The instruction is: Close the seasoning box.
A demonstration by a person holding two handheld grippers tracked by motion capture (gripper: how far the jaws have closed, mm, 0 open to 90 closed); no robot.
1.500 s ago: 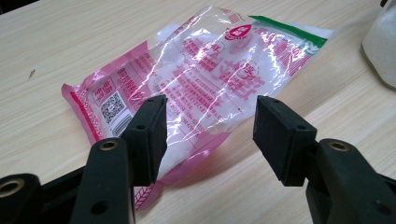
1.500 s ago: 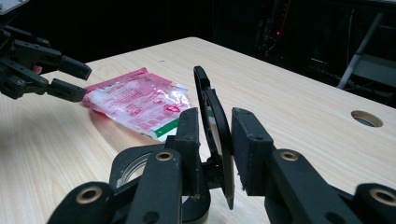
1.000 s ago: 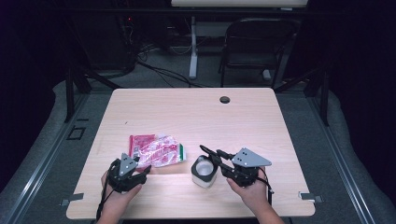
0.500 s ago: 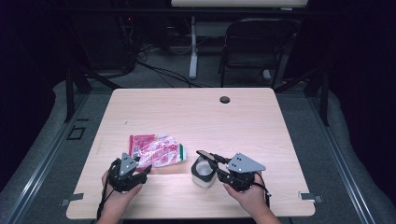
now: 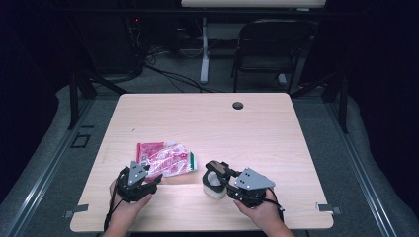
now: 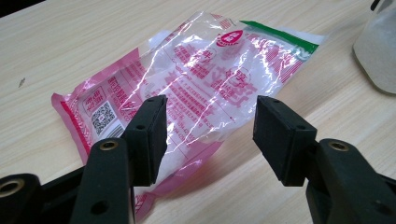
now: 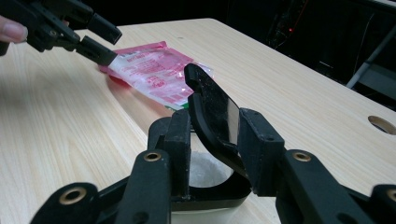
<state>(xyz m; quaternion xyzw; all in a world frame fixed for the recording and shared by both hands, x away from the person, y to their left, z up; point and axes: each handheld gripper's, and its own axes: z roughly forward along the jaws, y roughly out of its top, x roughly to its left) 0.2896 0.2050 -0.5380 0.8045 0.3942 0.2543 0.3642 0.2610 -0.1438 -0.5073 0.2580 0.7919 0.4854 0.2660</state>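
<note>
Jar with black flip lid sits near the surface's front edge, right of the pink snack bag. My right gripper's jaws have just been opening, lid between them. Left gripper: jaws open, hovering over the bag. Risk: lid drops shut, or the jar tips. Jar contents unclear.

left tool low, jaws wide apart; right tool angled left, jaws just lately opening
</note>
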